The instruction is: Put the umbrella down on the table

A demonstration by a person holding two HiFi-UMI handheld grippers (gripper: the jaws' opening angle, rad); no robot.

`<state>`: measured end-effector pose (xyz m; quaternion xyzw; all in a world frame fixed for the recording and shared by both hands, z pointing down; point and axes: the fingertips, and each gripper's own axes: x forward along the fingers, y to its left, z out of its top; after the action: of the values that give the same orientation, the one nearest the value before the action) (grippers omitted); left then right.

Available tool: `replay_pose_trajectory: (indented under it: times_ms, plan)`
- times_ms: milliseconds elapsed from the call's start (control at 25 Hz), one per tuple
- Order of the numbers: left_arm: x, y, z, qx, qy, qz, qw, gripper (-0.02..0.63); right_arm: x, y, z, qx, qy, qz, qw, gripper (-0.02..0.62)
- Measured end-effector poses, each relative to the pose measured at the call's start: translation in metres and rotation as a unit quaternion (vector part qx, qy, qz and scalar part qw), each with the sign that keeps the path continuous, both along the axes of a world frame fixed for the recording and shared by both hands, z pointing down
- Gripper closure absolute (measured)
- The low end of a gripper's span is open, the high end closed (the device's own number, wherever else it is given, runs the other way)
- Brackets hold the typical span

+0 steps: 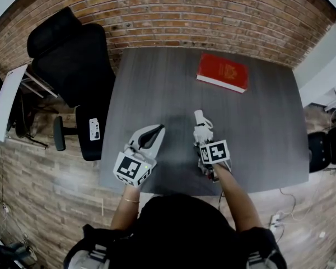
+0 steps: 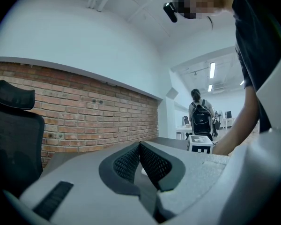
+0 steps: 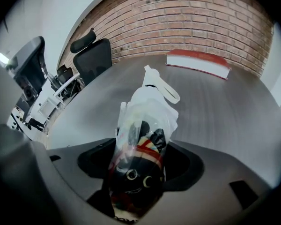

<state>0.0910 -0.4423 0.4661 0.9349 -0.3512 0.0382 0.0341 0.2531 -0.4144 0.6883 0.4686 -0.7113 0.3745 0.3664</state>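
A small folded umbrella (image 3: 141, 121), with a white handle and strap, clear wrap and a black cat-face pattern, sticks out forward from my right gripper (image 3: 138, 161), which is shut on its body. In the head view the umbrella (image 1: 202, 129) points away from me over the near middle of the dark grey table (image 1: 157, 83). Whether it touches the tabletop I cannot tell. My left gripper (image 1: 158, 130) hovers to the umbrella's left; in the left gripper view it (image 2: 140, 148) is shut with its ribbed pads (image 2: 154, 163) pressed together and nothing held.
A red book (image 1: 223, 72) lies flat at the table's far right, also seen as the red book (image 3: 199, 62). A black office chair (image 1: 73, 60) stands off the table's left edge. A brick wall (image 1: 213, 10) runs behind the table. A person with a backpack (image 2: 200, 116) stands far off.
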Motion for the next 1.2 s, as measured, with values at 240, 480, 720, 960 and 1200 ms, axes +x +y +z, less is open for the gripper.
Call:
replay_pose_trajectory:
  times_ms: [240,480,720,960,1200]
  plan:
    - [-0.003,-0.004,0.002,-0.003,0.003,-0.001,1.0,0.603,-0.002,-0.003,0.005,-0.003,-0.001,-0.001,1.0,0.296]
    - [-0.002,-0.003,0.004,-0.003,0.001,0.002,1.0,0.603,-0.002,-0.004,0.007,0.0,0.0,0.0,1.0,0.29]
    - [-0.003,-0.001,0.005,-0.002,-0.001,0.006,1.0,0.603,-0.003,-0.004,0.009,0.0,0.011,-0.004,1.0,0.279]
    - [-0.004,0.001,0.005,0.0,-0.001,0.005,1.0,0.603,-0.002,-0.002,0.008,0.001,0.014,-0.003,1.0,0.273]
    - [-0.002,0.005,0.004,-0.003,-0.001,0.006,1.0,0.603,-0.002,-0.005,-0.006,0.026,0.017,-0.009,0.999,0.273]
